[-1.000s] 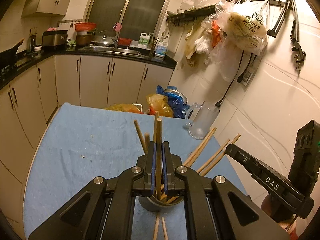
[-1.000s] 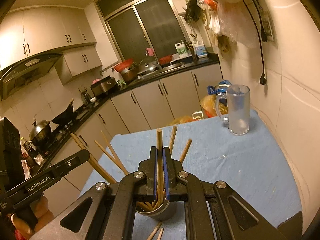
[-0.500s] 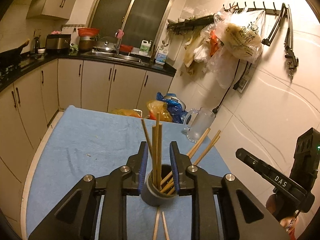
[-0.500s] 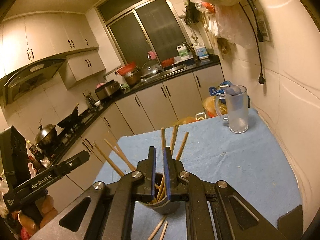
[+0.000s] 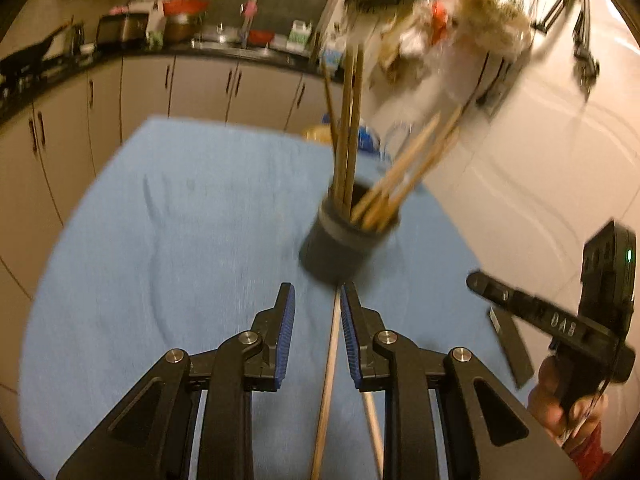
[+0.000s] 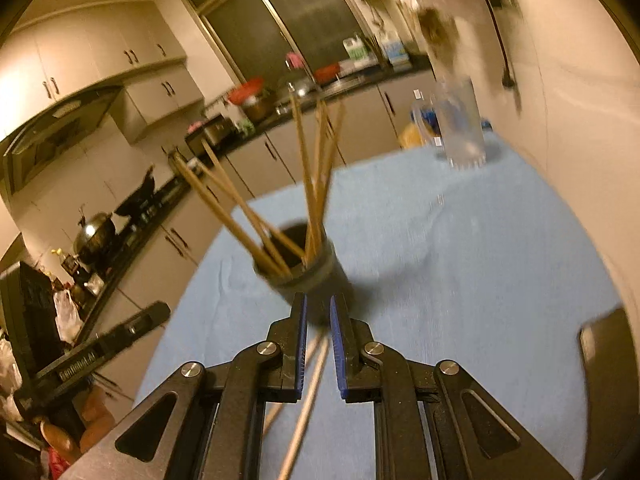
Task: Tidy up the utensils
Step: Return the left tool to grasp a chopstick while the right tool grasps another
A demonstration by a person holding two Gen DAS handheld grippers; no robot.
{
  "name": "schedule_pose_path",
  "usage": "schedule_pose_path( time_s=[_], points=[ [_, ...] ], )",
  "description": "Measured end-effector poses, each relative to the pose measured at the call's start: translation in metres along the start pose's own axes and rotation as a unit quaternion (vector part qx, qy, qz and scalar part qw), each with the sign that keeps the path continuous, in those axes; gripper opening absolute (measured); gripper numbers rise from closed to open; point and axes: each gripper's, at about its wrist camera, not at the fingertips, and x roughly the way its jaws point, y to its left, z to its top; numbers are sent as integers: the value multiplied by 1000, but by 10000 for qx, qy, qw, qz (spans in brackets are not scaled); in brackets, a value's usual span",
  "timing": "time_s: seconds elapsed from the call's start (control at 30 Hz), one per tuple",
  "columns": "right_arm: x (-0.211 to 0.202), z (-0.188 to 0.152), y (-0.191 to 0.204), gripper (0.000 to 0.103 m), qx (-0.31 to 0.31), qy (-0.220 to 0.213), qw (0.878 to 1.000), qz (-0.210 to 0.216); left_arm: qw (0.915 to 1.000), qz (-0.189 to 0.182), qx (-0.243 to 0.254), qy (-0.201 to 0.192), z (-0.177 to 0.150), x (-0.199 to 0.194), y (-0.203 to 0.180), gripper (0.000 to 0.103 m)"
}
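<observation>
A dark grey cup (image 5: 340,248) stands on the blue cloth (image 5: 180,240) and holds several wooden chopsticks (image 5: 348,132). My left gripper (image 5: 317,300) is open and empty, pulled back just short of the cup. Two loose chopsticks (image 5: 326,380) lie on the cloth under its jaws. In the right wrist view the same cup (image 6: 308,276) with chopsticks (image 6: 308,176) is just ahead of my right gripper (image 6: 318,308), which is open and empty. Loose chopsticks (image 6: 308,392) lie beneath it. The right gripper also shows in the left wrist view (image 5: 552,320).
A glass mug (image 6: 460,128) stands at the far right of the table near the tiled wall. Kitchen cabinets and a black counter (image 5: 200,52) run behind. Bags hang on the wall rack (image 5: 460,32). The left gripper's body appears in the right wrist view (image 6: 100,348).
Both grippers let go of the chopsticks they held over the cup, opened, and drew back and down. Those chopsticks now stand in the cup. Both views are motion-blurred.
</observation>
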Motion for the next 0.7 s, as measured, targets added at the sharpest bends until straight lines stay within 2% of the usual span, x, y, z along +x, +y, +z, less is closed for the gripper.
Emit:
schedule_pose_path(
  time_s=[0.1, 0.2, 0.33, 0.37, 0.47, 0.7],
  points=[
    [8, -16, -9, 13, 95, 205, 9997, -73, 9991, -22, 78, 415, -27, 15, 0, 22],
    [13, -25, -15, 13, 196, 335, 9992, -89, 9959, -22, 261, 863, -49, 30, -4, 29],
    [13, -31, -16, 13, 200, 392, 9990, -117, 9910, 118, 534, 1221, -68, 44, -11, 29],
    [14, -31, -16, 13, 194, 404, 9989, -119, 9899, 192, 550, 1295, -71, 49, -12, 25],
    [15, -32, -14, 13, 184, 457, 9987, -91, 9885, 426, 616, 1310, -74, 52, -13, 9],
    [24, -34, -6, 13, 84, 639, 9979, -66, 9901, 591, 308, 1237, -90, 31, -2, 7]
  ],
)
